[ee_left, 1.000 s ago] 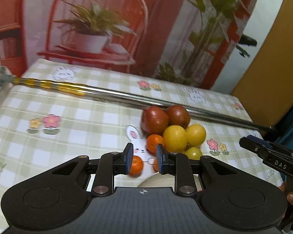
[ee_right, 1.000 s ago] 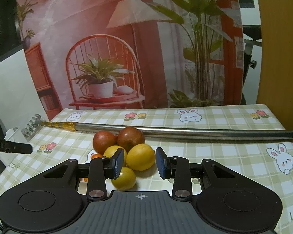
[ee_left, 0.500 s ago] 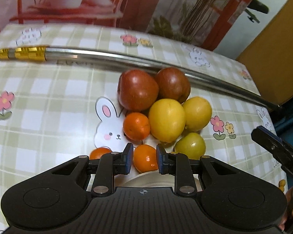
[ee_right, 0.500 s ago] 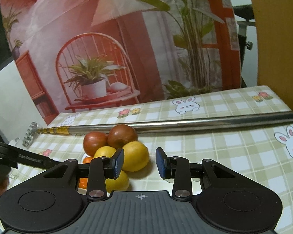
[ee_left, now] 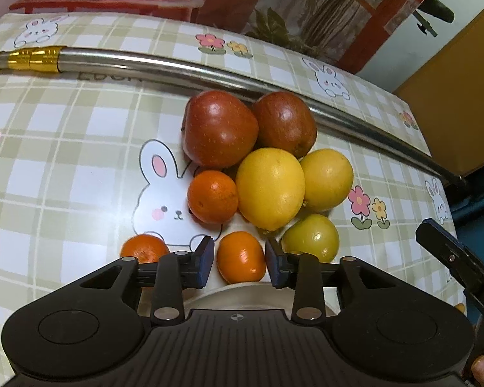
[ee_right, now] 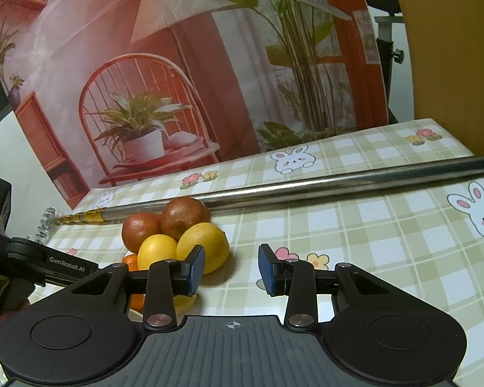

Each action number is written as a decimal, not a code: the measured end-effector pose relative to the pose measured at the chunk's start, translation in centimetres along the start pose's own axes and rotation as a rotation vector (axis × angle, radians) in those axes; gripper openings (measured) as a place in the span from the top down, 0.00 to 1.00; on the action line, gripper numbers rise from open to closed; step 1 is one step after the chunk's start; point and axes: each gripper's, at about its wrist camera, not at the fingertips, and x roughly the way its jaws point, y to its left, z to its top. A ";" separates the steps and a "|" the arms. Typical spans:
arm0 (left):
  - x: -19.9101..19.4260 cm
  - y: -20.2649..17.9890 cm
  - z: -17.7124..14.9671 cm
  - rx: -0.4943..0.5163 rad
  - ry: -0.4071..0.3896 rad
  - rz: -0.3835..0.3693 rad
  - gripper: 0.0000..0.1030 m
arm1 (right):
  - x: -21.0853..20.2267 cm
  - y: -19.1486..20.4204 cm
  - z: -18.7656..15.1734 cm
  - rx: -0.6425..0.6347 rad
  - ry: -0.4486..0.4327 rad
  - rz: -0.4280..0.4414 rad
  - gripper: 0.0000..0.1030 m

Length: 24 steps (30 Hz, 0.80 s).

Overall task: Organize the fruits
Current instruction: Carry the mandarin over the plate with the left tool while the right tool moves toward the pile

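Observation:
Fruit is piled on the checked tablecloth: two red apples (ee_left: 219, 127), two yellow lemons (ee_left: 269, 188), a greenish lemon (ee_left: 311, 237) and three small oranges. My left gripper (ee_left: 240, 266) points down at the near edge of the pile. Its jaws are opening, with one orange (ee_left: 240, 256) between the blue pads and a thin gap on each side. A second orange (ee_left: 143, 247) lies just left of it. My right gripper (ee_right: 231, 269) hovers right of the pile (ee_right: 203, 245), pads a little apart with only tablecloth between them.
A long metal pole (ee_left: 145, 64) with a gold section lies across the table behind the fruit. A white plate rim (ee_left: 238, 293) shows under the left gripper. Bare tablecloth (ee_right: 387, 251) stretches right of the pile. A printed backdrop stands behind the table.
The left gripper dropped toward the pile and tilted further down, and its pads have spread around the near orange. The right gripper sank a little and rolled.

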 end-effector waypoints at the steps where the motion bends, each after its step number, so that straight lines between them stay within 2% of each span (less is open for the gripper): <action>1: 0.2 -0.1 -0.1 0.004 0.004 -0.002 0.63 | 0.0 0.0 -0.1 0.003 0.001 0.001 0.66; 4: 0.6 -0.3 -0.3 0.011 0.017 0.009 0.66 | 0.0 -0.1 -0.2 0.006 0.003 0.001 0.66; 10: 0.0 -0.3 -0.8 0.018 -0.021 0.032 0.66 | -0.1 -0.2 -0.2 0.011 0.005 0.001 0.66; 18: -3.4 -0.2 -1.2 0.029 -0.095 0.013 0.66 | -0.5 0.0 -0.5 0.010 0.006 0.009 0.66; 24: -6.7 -0.1 -3.5 0.056 -0.153 0.029 0.66 | -1.4 0.9 -0.8 0.003 0.003 0.028 0.66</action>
